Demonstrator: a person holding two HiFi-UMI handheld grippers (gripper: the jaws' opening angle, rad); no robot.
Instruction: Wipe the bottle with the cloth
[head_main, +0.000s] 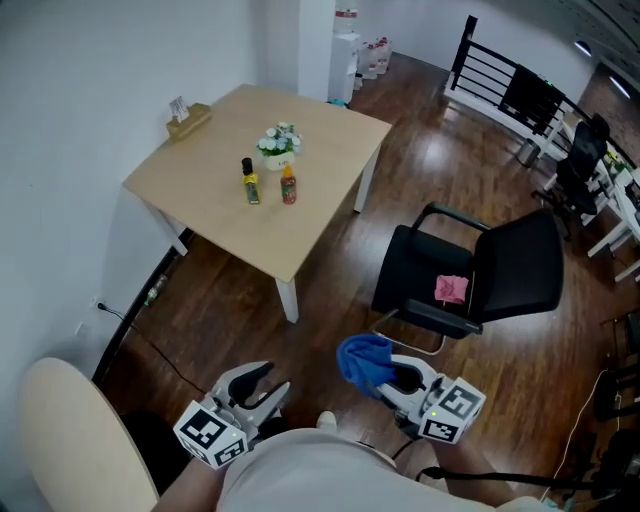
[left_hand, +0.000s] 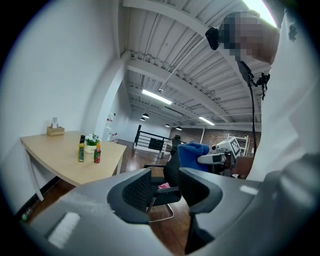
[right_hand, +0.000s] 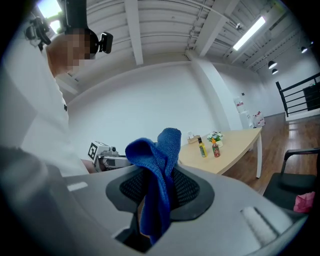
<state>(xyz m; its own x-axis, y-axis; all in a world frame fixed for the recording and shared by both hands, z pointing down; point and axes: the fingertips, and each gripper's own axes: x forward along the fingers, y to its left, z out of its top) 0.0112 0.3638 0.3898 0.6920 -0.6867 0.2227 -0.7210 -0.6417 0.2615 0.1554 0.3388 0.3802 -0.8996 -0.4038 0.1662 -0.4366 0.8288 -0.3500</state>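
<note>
Two small bottles stand mid-table: a yellow-green one with a black cap (head_main: 249, 182) (left_hand: 81, 150) (right_hand: 201, 148) and a red-orange one (head_main: 288, 186) (left_hand: 97, 153) (right_hand: 215, 149). Both grippers are held low, close to the person's body and well away from the table. My right gripper (head_main: 392, 377) (right_hand: 159, 189) is shut on a blue cloth (head_main: 364, 361) (right_hand: 159, 165) that bunches up above its jaws and hangs between them. My left gripper (head_main: 264, 386) (left_hand: 166, 181) is open, with nothing between its fingers.
The light wooden table (head_main: 330, 185) stands against a white wall, with a flower pot (head_main: 278, 143) and a wooden holder (head_main: 188, 120) on it. A black chair (head_main: 520, 265) with a pink cloth (head_main: 451, 289) on its seat stands to the right. A cream chair back (head_main: 70, 440) is at lower left.
</note>
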